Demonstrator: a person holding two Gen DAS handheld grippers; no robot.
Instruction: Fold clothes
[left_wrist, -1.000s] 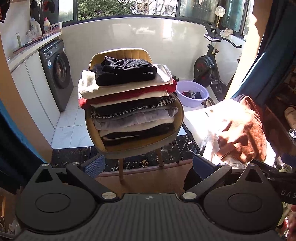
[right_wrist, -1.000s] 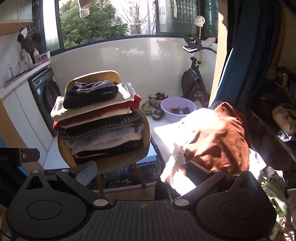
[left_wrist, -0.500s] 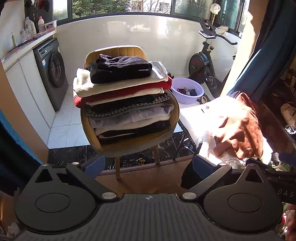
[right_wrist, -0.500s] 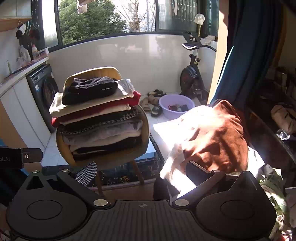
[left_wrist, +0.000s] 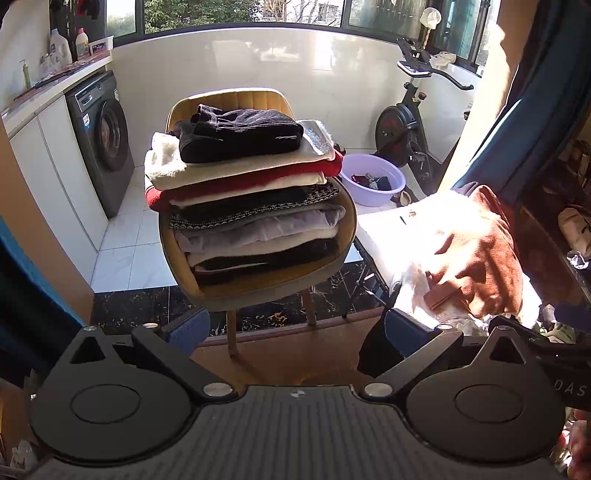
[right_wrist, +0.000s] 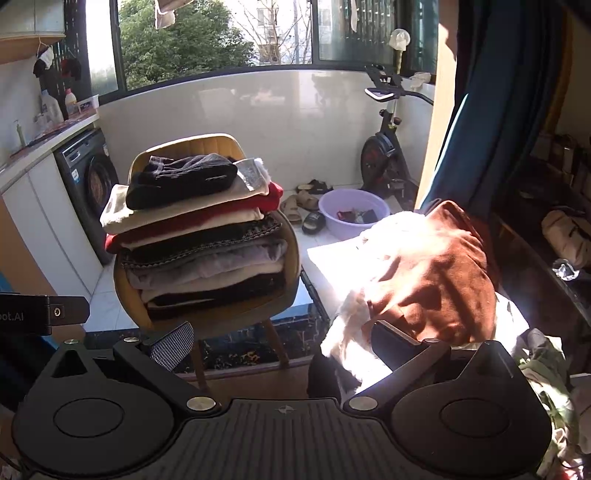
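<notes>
A tall stack of folded clothes (left_wrist: 247, 192) rests on a yellow chair (left_wrist: 229, 99); it also shows in the right wrist view (right_wrist: 199, 236). A brown garment with white fleece lining (left_wrist: 476, 247) lies rumpled on a white table to the right, also in the right wrist view (right_wrist: 432, 269). My left gripper (left_wrist: 291, 332) is open and empty, held back from the chair. My right gripper (right_wrist: 280, 343) is open and empty, its right finger close before the brown garment's near edge.
A washing machine (left_wrist: 99, 140) stands at the left under a counter. A purple basin (left_wrist: 373, 179) and an exercise bike (left_wrist: 406, 125) stand behind the table. A blue curtain (right_wrist: 491, 110) hangs at the right. Loose clothes (right_wrist: 546, 365) lie at the lower right.
Both views have shifted slightly: the chair and stack sit a little lower and nearer in frame. Both grippers stay open and empty.
</notes>
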